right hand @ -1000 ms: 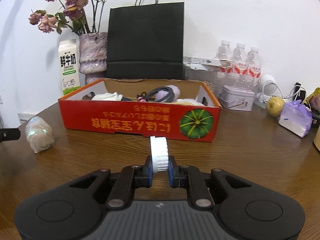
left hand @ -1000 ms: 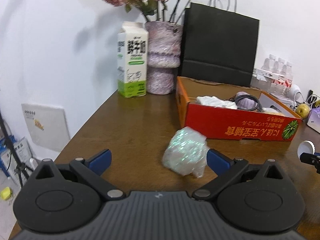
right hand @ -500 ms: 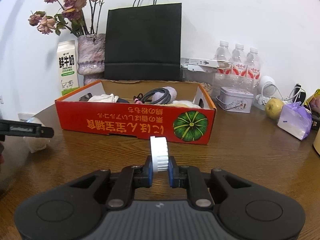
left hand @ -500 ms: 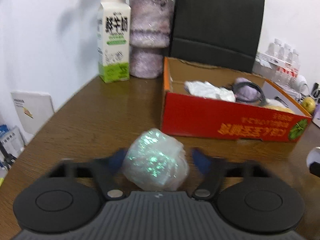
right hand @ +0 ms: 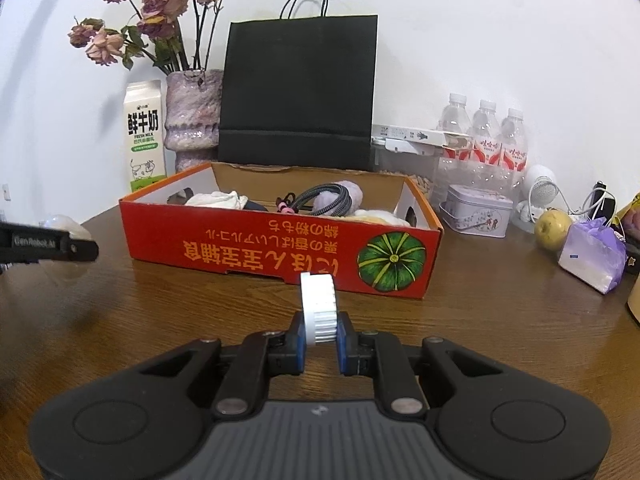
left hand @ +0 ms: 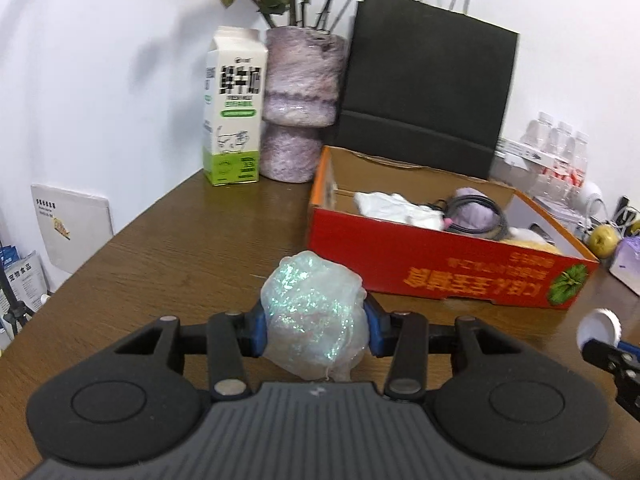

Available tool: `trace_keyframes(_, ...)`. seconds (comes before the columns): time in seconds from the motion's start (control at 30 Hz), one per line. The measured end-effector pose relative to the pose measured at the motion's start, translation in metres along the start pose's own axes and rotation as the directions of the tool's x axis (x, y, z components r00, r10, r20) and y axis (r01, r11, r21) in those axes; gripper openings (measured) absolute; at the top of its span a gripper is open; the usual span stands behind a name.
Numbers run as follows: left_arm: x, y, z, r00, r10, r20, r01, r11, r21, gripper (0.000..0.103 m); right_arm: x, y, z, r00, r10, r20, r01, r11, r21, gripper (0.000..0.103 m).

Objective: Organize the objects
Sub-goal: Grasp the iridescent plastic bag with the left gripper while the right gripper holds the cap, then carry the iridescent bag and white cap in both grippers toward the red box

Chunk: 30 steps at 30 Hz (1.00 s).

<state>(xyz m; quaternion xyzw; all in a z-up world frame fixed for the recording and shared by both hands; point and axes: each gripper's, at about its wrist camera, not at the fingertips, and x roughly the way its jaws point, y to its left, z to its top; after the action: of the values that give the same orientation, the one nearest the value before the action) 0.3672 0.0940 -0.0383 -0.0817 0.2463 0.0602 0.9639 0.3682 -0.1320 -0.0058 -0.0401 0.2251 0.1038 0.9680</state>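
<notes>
Gripping the bundle (left hand: 316, 316) at frame centre, your left gripper (left hand: 316, 330) squeezes soft wrap that may slip. Right gripper (right hand: 320, 338) pinches the cap (right hand: 319, 307) edgewise; it could twist loose short of the box (right hand: 280, 254).

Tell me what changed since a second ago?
The left gripper moved up to the shiny crumpled bag and closed on it. The right gripper stayed clamped on the white cap, and the red box stayed put.
</notes>
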Motion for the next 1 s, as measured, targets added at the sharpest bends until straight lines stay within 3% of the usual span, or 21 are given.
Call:
trace_keyframes(0.47,-0.037,-0.042,-0.014,0.999,-0.020,0.039,0.019,1.000,0.005,0.046,-0.023,-0.016,0.010,0.997,0.023,0.080,-0.027,0.998,0.057,0.014)
trace_keyframes(1.0,-0.041,-0.069,-0.002,0.996,0.001,0.091,0.003,0.999,-0.042,0.046,-0.035,-0.038,0.026,0.984,0.064,0.167,-0.083,0.990,0.113,0.014)
